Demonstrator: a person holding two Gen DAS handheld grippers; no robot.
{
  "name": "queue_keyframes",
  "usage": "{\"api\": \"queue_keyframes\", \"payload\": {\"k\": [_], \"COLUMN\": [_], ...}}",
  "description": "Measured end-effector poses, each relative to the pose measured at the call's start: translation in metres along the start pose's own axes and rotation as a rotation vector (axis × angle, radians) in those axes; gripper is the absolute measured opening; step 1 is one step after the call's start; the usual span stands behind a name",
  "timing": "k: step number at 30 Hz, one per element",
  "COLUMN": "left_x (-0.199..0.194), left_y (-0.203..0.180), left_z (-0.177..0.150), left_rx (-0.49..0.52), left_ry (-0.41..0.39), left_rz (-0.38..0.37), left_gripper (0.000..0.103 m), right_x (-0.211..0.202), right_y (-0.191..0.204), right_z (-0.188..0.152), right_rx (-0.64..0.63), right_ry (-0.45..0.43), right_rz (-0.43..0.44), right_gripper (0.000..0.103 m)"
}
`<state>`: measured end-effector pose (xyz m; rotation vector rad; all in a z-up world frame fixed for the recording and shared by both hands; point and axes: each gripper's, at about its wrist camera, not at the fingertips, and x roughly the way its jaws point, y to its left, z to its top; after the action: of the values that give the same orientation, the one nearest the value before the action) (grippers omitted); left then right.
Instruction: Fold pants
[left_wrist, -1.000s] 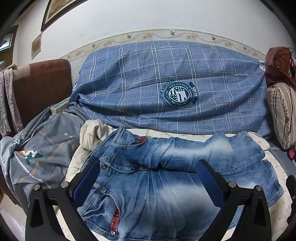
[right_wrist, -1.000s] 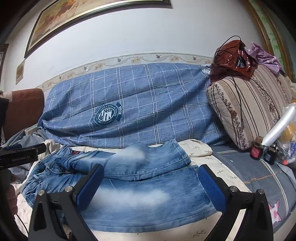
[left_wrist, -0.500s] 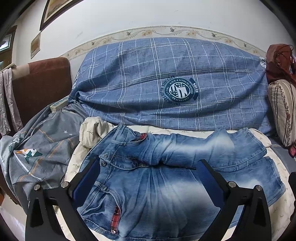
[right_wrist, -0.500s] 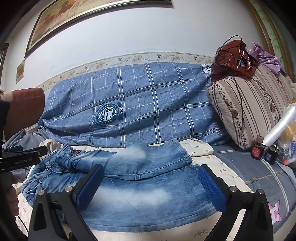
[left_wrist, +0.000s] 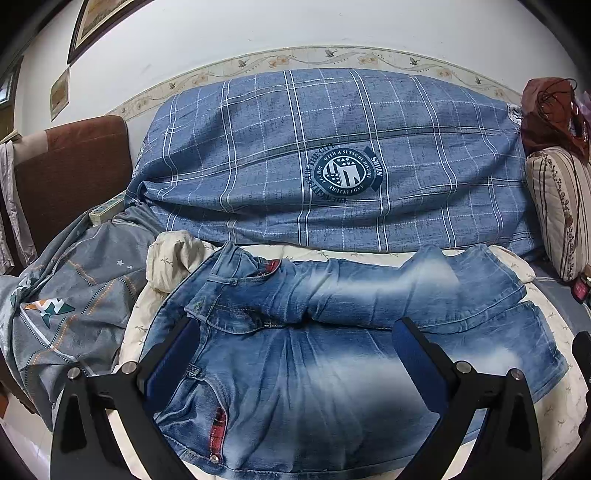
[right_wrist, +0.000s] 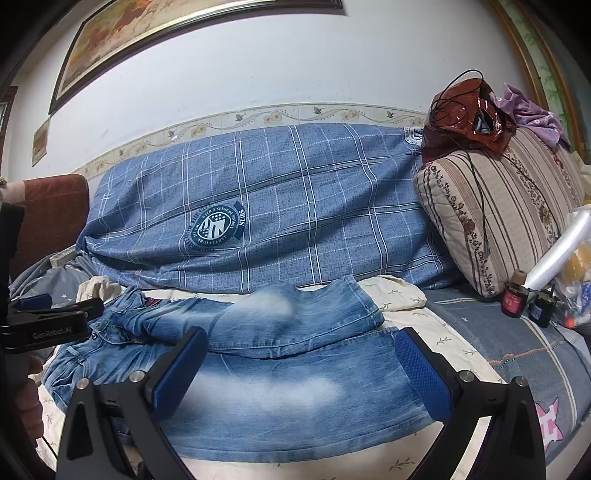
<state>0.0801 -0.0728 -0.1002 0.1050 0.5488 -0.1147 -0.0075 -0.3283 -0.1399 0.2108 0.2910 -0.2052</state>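
Denim job: faded blue jeans (left_wrist: 295, 362) lie flat on cream floral sheet (right_wrist: 424, 321), far leg folded over near leg. Left gripper (left_wrist: 295, 354) and right gripper (right_wrist: 301, 363) hover above, fingers apart, empty.

Judgement: grip waistband at 9 o'clock, hems at 3 o'clock; fold evenly.

Count: one pair of jeans, two grippers, one blue plaid quilt (left_wrist: 332, 155) at 12 o'clock.

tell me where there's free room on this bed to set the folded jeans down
The bare blue sheet between the jeans hems and the small bottles is free. The left end is crowded by the grey quilt, the back by the checked blue bedding.
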Motion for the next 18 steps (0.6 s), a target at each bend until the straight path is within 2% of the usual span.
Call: {"api": "queue_keyframes", "payload": {"k": [13, 18], "left_x": [0.003, 0.021], "left_y": [-0.001, 0.005], "left_z": [-0.002, -0.010], "left_rx": [0.007, 0.019], "left_ry": [0.004, 0.050], "left_rz": [0.003, 0.025], "left_gripper": [0.103, 0.103], "right_x": [0.000, 0.005], "right_y": [-0.001, -0.013], "right_z": [0.000, -0.001], "right_rx": [0.000, 0.025], "right_ry": [0.004, 0.032], "right_rz": [-0.001, -0.016], "right_gripper": [0.103, 0.103]}}
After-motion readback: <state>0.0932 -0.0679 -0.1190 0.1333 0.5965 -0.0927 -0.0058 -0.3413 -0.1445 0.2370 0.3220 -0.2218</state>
